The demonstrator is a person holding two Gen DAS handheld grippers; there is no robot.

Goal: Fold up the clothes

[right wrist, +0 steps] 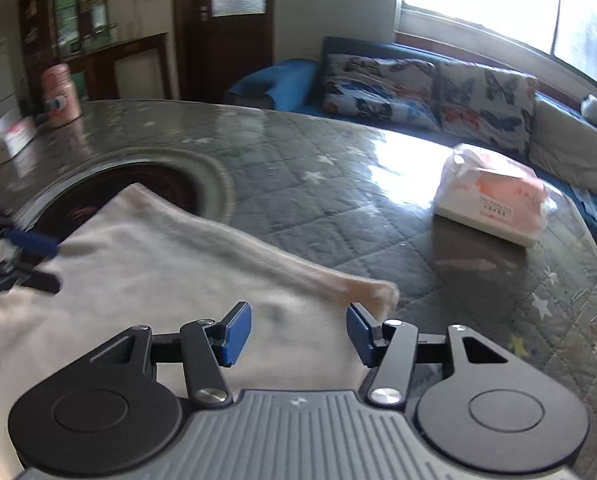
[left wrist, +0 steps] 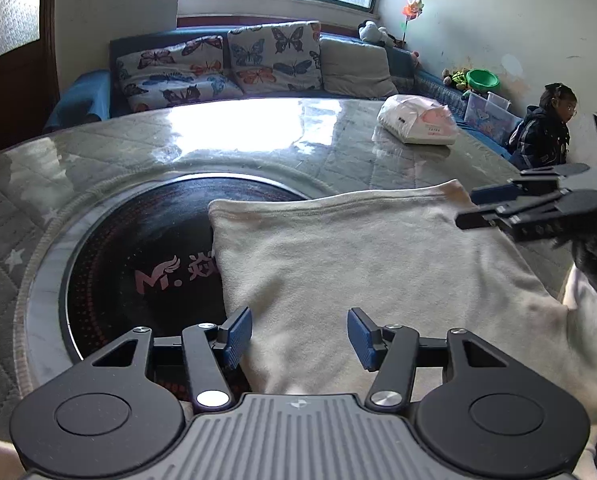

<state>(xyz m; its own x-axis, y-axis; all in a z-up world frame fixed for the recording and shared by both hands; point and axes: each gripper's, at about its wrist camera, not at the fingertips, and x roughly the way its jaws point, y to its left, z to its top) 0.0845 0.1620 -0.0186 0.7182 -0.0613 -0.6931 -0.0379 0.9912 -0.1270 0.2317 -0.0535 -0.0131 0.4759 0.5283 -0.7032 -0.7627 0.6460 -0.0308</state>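
Observation:
A cream-white garment (left wrist: pixel 362 264) lies flat on the glass-topped table, partly over the round black hotplate (left wrist: pixel 138 256). My left gripper (left wrist: pixel 300 338) is open just above the garment's near left part, with nothing between its blue pads. The right gripper also shows in the left wrist view (left wrist: pixel 494 208) at the garment's far right corner. In the right wrist view the garment (right wrist: pixel 146 264) fills the lower left, and my right gripper (right wrist: pixel 300 336) is open above its right corner, holding nothing. The left gripper (right wrist: pixel 30 256) shows blurred at the left edge.
A white and pink plastic bag (left wrist: pixel 418 120) sits on the table at the far right, also seen in the right wrist view (right wrist: pixel 494 200). A pink canister (right wrist: pixel 60 94) and a box (right wrist: pixel 8 140) stand at the far left. A sofa with butterfly cushions (left wrist: pixel 226 64) and a seated child (left wrist: pixel 546 128) are beyond the table.

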